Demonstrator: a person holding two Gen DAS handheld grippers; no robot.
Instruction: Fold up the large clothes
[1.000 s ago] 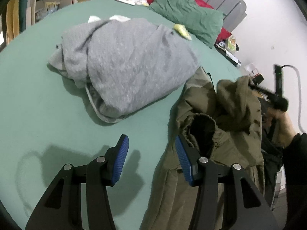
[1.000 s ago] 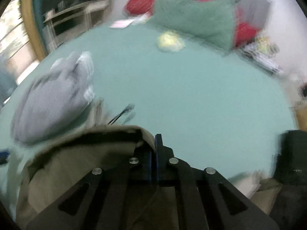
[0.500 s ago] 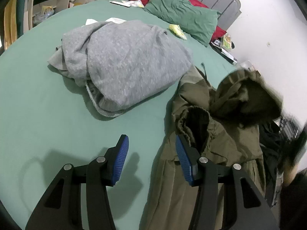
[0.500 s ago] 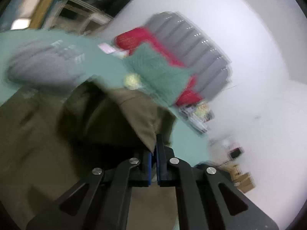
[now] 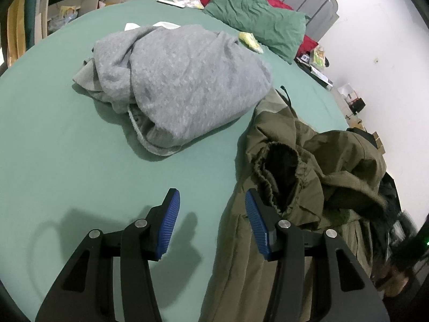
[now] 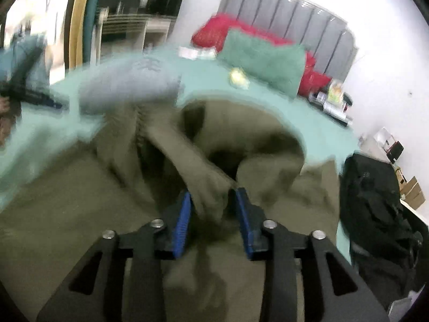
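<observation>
Olive jacket (image 5: 308, 161): bunched on green bed (image 5: 67, 147), 3 o'clock of grey garment (image 5: 182, 86).
Left gripper (image 5: 211, 214): jaws spread, empty, poised at cuff.
Right gripper (image 6: 213, 209): jaws parted astride a fold, seemingly releasing; view blurred.

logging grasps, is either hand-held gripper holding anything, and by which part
Nothing is held: left hand-held gripper open over the bed; right hand-held gripper open, olive jacket fold between its fingers.

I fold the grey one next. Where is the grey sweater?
In the left wrist view, the grey sweater lies bunched mid-bed, left of the olive jacket and in front of the green pillow.
</observation>
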